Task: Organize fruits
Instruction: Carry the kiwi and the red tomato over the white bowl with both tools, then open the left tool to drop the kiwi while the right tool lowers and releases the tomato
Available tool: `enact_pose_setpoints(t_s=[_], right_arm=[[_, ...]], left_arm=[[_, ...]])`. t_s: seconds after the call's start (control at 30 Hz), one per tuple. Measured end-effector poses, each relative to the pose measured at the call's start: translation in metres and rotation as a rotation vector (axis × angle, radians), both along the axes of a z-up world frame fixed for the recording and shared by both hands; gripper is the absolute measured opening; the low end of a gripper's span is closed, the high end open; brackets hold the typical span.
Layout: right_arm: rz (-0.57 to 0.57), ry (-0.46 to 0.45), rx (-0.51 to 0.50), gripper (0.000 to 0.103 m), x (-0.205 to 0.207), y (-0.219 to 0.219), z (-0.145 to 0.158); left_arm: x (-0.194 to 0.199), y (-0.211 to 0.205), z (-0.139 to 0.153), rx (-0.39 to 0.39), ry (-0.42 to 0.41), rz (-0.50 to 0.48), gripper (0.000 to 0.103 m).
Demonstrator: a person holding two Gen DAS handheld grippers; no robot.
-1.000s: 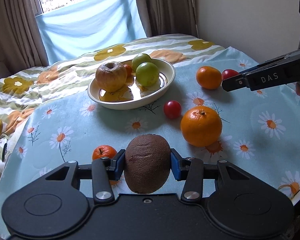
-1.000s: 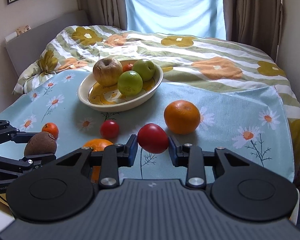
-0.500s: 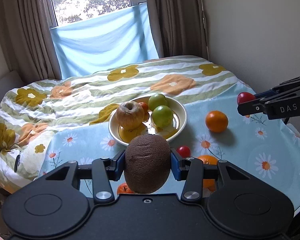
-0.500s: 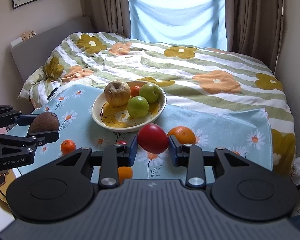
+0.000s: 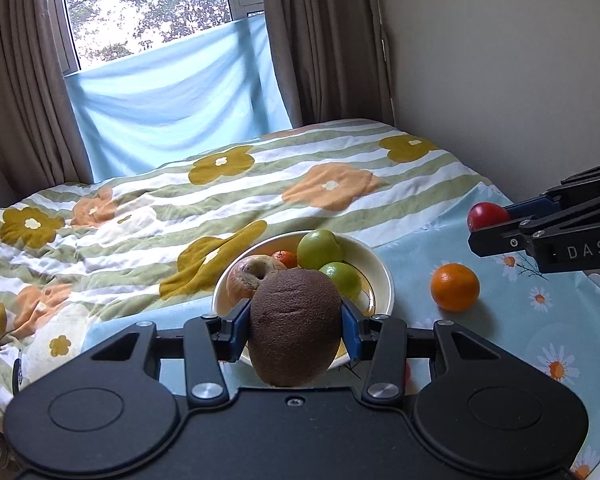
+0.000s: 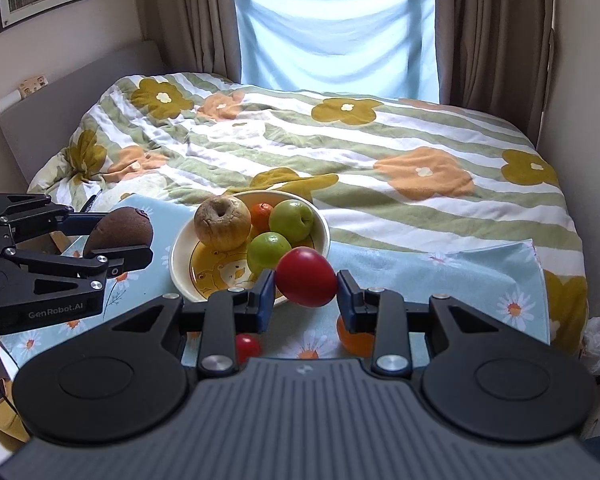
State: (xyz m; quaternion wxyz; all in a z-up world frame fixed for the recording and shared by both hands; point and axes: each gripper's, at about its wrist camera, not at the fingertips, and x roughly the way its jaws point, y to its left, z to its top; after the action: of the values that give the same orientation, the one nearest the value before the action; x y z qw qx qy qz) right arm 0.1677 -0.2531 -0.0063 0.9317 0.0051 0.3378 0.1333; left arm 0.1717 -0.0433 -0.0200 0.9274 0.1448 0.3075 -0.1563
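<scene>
My left gripper [image 5: 296, 322] is shut on a brown kiwi [image 5: 295, 326] and holds it in the air, left of and near the cream bowl [image 5: 380, 270]. It also shows in the right wrist view [image 6: 120, 236]. My right gripper [image 6: 306, 294] is shut on a red tomato [image 6: 306, 278], raised in front of the bowl [image 6: 180, 256]. The bowl holds a wrinkled brown apple [image 6: 222, 222], two green apples [image 6: 291, 220] and a small orange fruit [image 6: 261, 216].
An orange [image 5: 455, 287] lies right of the bowl on the daisy-print blue cloth [image 5: 540, 344]. A small red tomato [image 6: 247, 347] and an orange [image 6: 354, 340] lie below my right gripper. The flowered quilt [image 6: 380, 152] lies behind, with curtains and a wall beyond.
Both grippers have risen well above the cloth with their fruit and moved nearer the bowl. The loose fruits on the cloth now sit lower in view.
</scene>
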Motion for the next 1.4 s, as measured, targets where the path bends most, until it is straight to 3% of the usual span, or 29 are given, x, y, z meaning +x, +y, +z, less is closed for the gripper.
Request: enact_pose_setpoints(t_s=[0.3, 0.6, 0.93, 1.0, 1.07, 1.17, 1.4], right_arm=[[-0.06, 0.026, 0.001, 0.048, 0.037, 0.016, -0.011], [-0.113, 0.065, 0.003, 0.048, 0.058, 0.023, -0.025], [-0.14, 0.089, 0.008, 0.048, 0.068, 0.029, -0.034], [-0.138, 0.09, 0.007, 0.048, 0.068, 0.029, -0.033], [-0.131, 0.088, 0.0, 0.048, 0.069, 0.03, -0.033], [-0.12, 0.087, -0.007, 0.048, 0.071, 0.034, -0.031], [-0.066, 0.105, -0.018, 0.048, 0.073, 0.046, -0.031]], left_arm=[[0.055, -0.003, -0.03, 0.023, 0.065, -0.101, 0.05], [0.083, -0.009, -0.069, 0.061, 0.156, -0.169, 0.05], [0.088, -0.003, -0.067, 0.071, 0.135, -0.195, 0.048], [0.084, 0.001, -0.064, 0.067, 0.127, -0.196, 0.056], [0.08, 0.006, -0.06, 0.052, 0.117, -0.193, 0.076], [0.073, 0.014, -0.052, 0.041, 0.092, -0.175, 0.093], [0.06, 0.03, -0.041, 0.032, 0.075, -0.133, 0.098]])
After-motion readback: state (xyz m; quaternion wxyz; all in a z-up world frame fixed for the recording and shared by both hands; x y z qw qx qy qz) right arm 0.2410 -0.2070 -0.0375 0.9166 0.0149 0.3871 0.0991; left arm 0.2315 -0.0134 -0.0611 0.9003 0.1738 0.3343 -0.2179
